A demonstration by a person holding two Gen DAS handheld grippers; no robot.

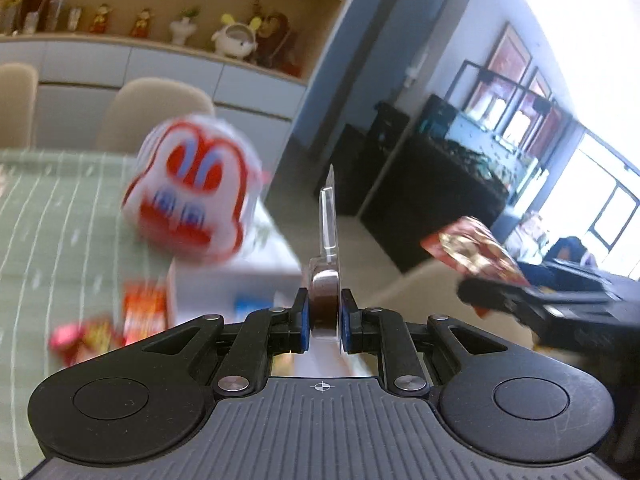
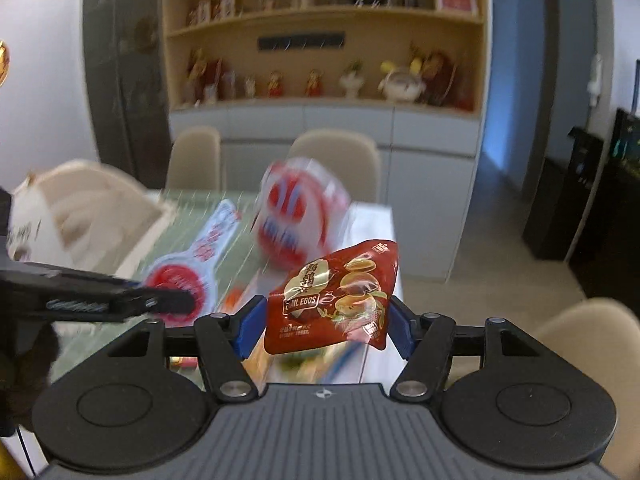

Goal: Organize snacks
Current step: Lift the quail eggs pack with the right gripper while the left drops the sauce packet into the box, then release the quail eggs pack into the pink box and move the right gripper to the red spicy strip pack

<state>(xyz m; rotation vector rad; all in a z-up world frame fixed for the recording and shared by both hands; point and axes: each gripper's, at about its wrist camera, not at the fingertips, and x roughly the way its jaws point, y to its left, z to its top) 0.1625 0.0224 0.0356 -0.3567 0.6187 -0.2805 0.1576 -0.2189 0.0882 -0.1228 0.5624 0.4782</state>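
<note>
1. The red quail-egg packet (image 2: 334, 300) hangs in the air between the blue pads of the right gripper (image 2: 326, 330), above the near end of the worktop (image 2: 372, 220). Its jaws pinch the packet by its lower sides, and the top corner stands free and tilted.
2. The left gripper (image 1: 325, 320) has its jaws pressed onto a flat clear-packed snack (image 1: 329, 280) held edge-on, so its face cannot be read from the left wrist view; the right wrist view shows a red-and-white paddle-shaped pack (image 2: 192, 268) by that gripper, probably the same one.
3. Beyond both stands a white and red snack bag (image 1: 192, 196), blurred, resting near the white box (image 1: 240, 284) on the green striped cloth (image 1: 60, 208).
4. Small loose packets, an orange one (image 1: 145, 312) and a pink and yellow one (image 1: 82, 338), lie on the cloth beside the box.
5. To do this step well, I would judge each packet should be carried level and low over its sorting place before letting go, since both are held by thin edges and may slip or twist.
6. The two grippers sit near each other, so one should go first to avoid knocking the big bag.
</note>
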